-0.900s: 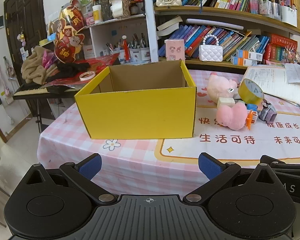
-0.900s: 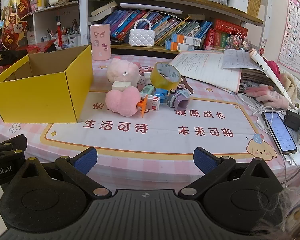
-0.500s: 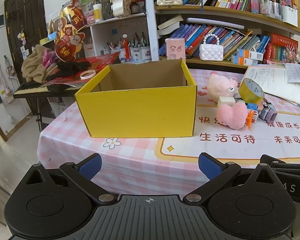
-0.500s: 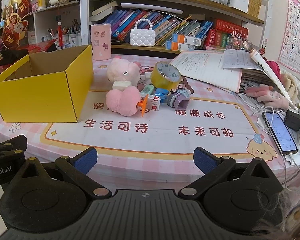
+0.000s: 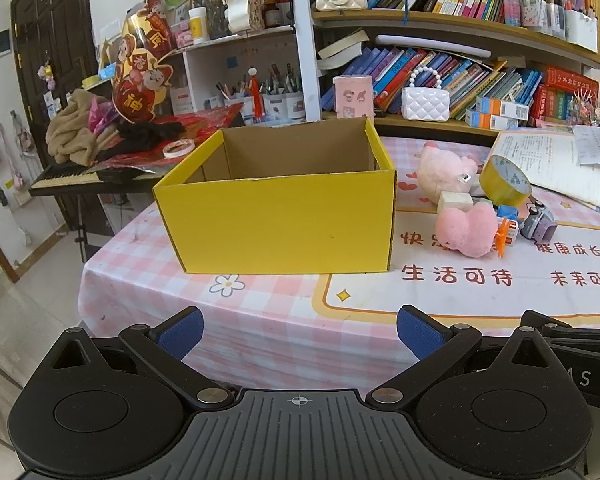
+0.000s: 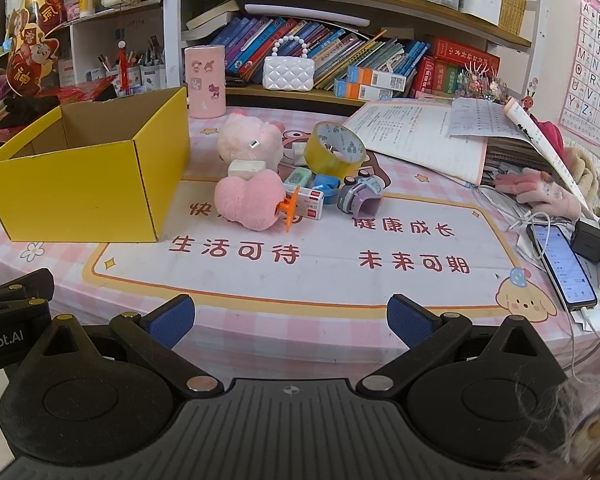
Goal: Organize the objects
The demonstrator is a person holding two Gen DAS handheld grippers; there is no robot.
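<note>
An open, empty yellow cardboard box (image 5: 284, 220) (image 6: 80, 196) stands on the pink checked table. To its right lies a cluster: a pink heart plush (image 6: 248, 200) (image 5: 466, 230), a pink plush pig (image 6: 250, 142) (image 5: 444, 168), a yellow tape roll (image 6: 334, 148) (image 5: 504, 180), a small white and red box (image 6: 310, 202), a purple toy car (image 6: 360, 198) (image 5: 538, 224) and small blue items. My left gripper (image 5: 299, 330) is open and empty at the near table edge, in front of the box. My right gripper (image 6: 290, 320) is open and empty, in front of the cluster.
An open workbook (image 6: 424, 136) and a stack of papers lie at the back right. A phone (image 6: 564, 268) with a charger and cables sits at the right edge. Bookshelves with a white purse (image 6: 288, 74) and a pink canister (image 6: 205, 82) stand behind the table. A keyboard with clothes (image 5: 72, 136) is at the left.
</note>
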